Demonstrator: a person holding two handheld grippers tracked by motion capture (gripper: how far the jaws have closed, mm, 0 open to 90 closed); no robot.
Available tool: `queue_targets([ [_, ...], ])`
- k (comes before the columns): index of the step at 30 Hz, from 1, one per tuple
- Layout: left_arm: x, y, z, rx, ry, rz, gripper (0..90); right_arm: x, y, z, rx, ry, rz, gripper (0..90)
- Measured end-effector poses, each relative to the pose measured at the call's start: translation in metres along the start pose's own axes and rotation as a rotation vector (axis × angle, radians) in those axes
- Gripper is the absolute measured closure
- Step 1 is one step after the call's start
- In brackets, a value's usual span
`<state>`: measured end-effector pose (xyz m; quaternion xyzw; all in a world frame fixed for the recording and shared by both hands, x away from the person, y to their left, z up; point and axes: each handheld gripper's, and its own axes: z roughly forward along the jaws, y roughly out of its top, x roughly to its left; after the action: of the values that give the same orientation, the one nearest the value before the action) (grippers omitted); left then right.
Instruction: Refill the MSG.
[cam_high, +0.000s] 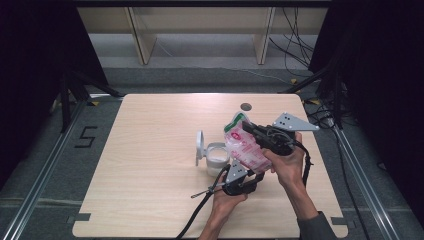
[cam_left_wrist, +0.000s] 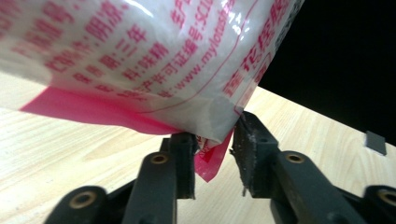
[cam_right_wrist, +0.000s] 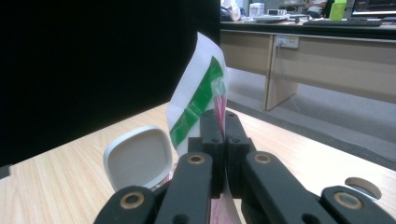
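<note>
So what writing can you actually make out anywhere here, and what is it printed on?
"www.mylotus" – red print on the white plastic bag, the web address running on past what can be read.
"三年" – also on the bag, amid red Chinese lines otherwise too blurred or cut off to quote.
"5" – black figure on the grey floor left of the table.
The white flip-lid container shows no print.

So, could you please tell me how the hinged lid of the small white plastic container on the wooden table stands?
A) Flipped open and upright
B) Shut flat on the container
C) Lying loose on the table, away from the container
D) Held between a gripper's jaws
A: in the high view the lid stands upright at the left edge of the small white plastic container, whose mouth is open beneath the tilted white and pink printed plastic bag.
</note>
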<state>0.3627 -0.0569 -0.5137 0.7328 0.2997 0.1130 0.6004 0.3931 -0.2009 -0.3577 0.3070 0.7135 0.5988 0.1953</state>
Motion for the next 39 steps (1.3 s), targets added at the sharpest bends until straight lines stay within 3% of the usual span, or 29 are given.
queue_targets([
  [2,0.0,0.0,0.0,0.012,-0.001,0.002,66.6,-0.004,-0.001,-0.003,-0.011,-0.005,-0.014,90.0],
  [3,0.0,0.0,0.0,0.012,-0.001,0.002,64.9,-0.004,-0.002,-0.004,-0.01,0.0,0.012,90.0],
  [6,-0.002,-0.002,0.002,0.026,-0.009,-0.006,61.5,-0.008,-0.006,-0.008,-0.021,-0.017,0.0,90.0],
  [7,-0.001,-0.002,0.003,0.025,-0.02,-0.008,60.9,-0.008,-0.007,-0.008,-0.019,-0.011,0.019,90.0],
  [11,-0.003,-0.001,0.002,0.041,0.004,-0.027,53.1,-0.013,-0.01,-0.011,-0.035,-0.017,0.018,90.0],
  [15,-0.002,-0.001,0.001,0.041,0.009,-0.037,45.9,-0.012,-0.012,-0.014,-0.034,-0.012,0.054,90.0],
  [17,-0.002,-0.001,0.001,0.049,0.007,-0.048,43.2,-0.014,-0.013,-0.015,-0.038,-0.009,0.045,90.0],
  [23,-0.004,-0.001,-0.004,0.061,0.049,-0.078,37.5,-0.016,-0.018,-0.015,-0.032,0.0,0.065,90.0],
  [26,-0.004,-0.002,-0.004,0.064,0.047,-0.083,36.5,-0.018,-0.02,-0.017,-0.024,-0.01,0.056,90.0],
  [27,-0.004,-0.003,-0.005,0.069,0.063,-0.086,36.6,-0.017,-0.022,-0.017,-0.028,-0.014,0.082,90.0],
  [28,-0.002,-0.003,-0.006,0.08,0.065,-0.069,36.4,-0.02,-0.022,-0.016,-0.038,-0.013,0.05,90.0],
  [34,-0.005,-0.006,-0.004,0.091,0.07,-0.103,34.1,-0.021,-0.03,-0.017,-0.026,-0.011,0.097,90.0],
  [35,-0.005,-0.006,-0.004,0.091,0.07,-0.103,34.0,-0.023,-0.031,-0.018,-0.013,-0.016,0.081,90.0],
  [39,-0.004,-0.008,-0.004,0.113,0.079,-0.102,33.5,-0.026,-0.038,-0.019,-0.021,-0.021,0.116,90.0],
])
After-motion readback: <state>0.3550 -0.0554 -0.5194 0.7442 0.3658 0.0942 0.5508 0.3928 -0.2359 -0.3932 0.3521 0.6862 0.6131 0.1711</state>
